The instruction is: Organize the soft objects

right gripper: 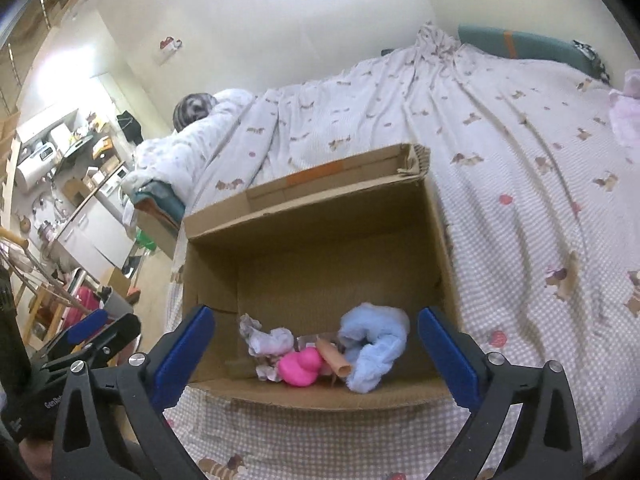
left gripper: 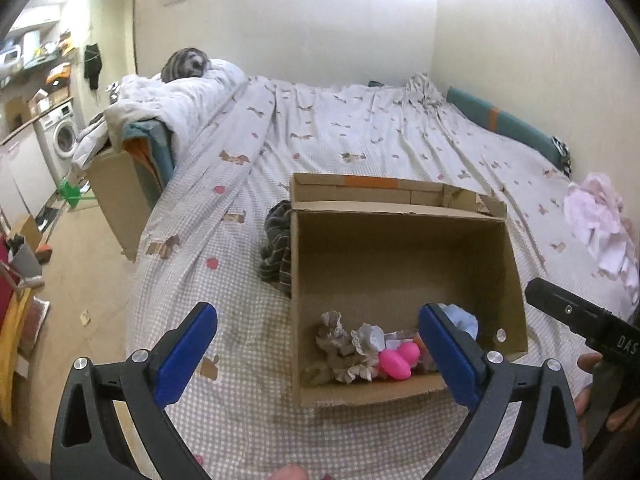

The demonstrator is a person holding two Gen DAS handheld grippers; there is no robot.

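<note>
An open cardboard box (left gripper: 400, 248) (right gripper: 312, 240) lies on the bed. At its near end lie a pink soft toy (left gripper: 398, 358) (right gripper: 300, 368), a light blue plush (right gripper: 376, 348) (left gripper: 464, 322), a lacy beige and white fabric piece (left gripper: 348, 344) (right gripper: 266, 340) and a tan tube (right gripper: 334, 358). My left gripper (left gripper: 318, 356) is open and empty, just before the box's near left corner. My right gripper (right gripper: 316, 358) is open and empty, just above the box's near edge. A dark striped cloth (left gripper: 276, 248) lies left of the box. A pink-white cloth (left gripper: 600, 228) lies at the bed's right.
The bed sheet (left gripper: 360, 136) is wrinkled, with a bunched duvet (left gripper: 172, 100) at the far left. A teal cushion (left gripper: 504, 124) lines the right wall. The bed's left edge drops to a cluttered floor with a cardboard box (left gripper: 120, 196) and a washing machine (left gripper: 60, 136).
</note>
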